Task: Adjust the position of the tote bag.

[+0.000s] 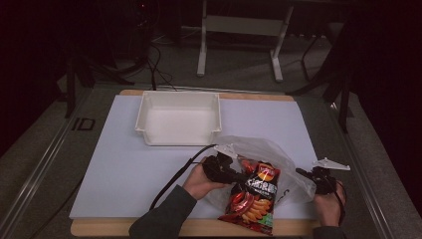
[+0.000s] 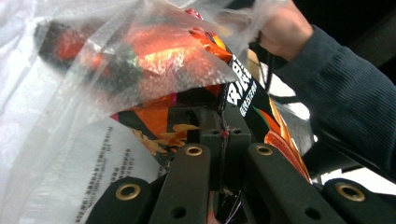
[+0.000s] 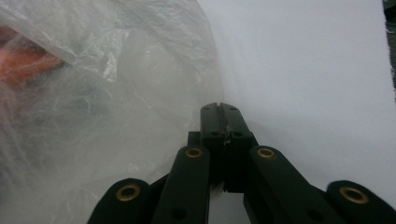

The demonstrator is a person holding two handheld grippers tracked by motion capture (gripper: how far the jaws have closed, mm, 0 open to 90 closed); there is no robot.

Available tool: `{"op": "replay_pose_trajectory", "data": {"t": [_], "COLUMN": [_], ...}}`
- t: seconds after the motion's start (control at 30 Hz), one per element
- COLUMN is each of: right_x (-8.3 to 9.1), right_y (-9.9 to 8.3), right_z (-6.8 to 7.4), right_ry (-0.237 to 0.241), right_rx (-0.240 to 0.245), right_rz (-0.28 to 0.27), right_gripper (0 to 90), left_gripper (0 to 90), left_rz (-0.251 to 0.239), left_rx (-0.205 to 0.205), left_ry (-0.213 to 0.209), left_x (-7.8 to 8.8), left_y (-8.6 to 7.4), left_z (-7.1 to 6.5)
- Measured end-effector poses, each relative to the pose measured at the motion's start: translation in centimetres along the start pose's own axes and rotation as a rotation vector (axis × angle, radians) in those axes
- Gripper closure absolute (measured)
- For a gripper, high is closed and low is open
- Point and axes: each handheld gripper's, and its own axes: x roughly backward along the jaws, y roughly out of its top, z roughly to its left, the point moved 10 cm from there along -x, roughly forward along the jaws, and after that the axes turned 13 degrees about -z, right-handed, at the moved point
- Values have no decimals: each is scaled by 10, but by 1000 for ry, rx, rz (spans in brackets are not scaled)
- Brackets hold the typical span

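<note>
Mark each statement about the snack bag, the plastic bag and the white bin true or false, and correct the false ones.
1. The left gripper is shut on the snack bag. True.
2. The white bin holds the snack bag. False: the bin is empty; the snack bag lies at the near edge of the table.
3. The right gripper is shut on the clear plastic bag. True.
4. The right gripper's fingers stand wide open. False: they are closed together.
</note>
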Motion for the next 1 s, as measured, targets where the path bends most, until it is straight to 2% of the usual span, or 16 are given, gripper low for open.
{"op": "replay_pose_trajectory", "data": {"t": [0.17, 0.2, 0.4, 0.5, 0.57, 0.67, 0.73, 0.8, 1.0], "right_x": [-1, -2, -6, -6, -5, -5, -5, -5, -9], "right_y": [1, 1, 2, 2, 0, -1, -2, -3, -3], "right_z": [0, 1, 4, 2, -3, -6, -7, -8, -4], "right_ry": [-14, -12, -19, -25, -44, -57, -65, -77, -77], "right_rx": [-7, -7, -9, -21, -46, -62, -69, -60, -47], "right_rz": [1, 1, 4, 5, 9, 9, 14, 22, 32], "right_gripper": [892, 892, 893, 892, 893, 893, 893, 893, 893], "left_gripper": [900, 900, 900, 900, 900, 900, 900, 900, 900], "left_rz": [23, 35, 39, 38, 42, 32, 27, 25, 11], "left_rx": [-24, -46, -73, -80, -96, -110, -106, -106, -136], "left_ry": [-31, -36, -58, -70, -80, -86, -111, -130, -143], "left_x": [-4, -8, -13, -12, -10, -9, -8, -9, -11], "left_y": [-1, -1, 4, 4, 5, 8, 10, 11, 18], "left_z": [-9, -13, -23, -27, -34, -39, -43, -47, -56]}}
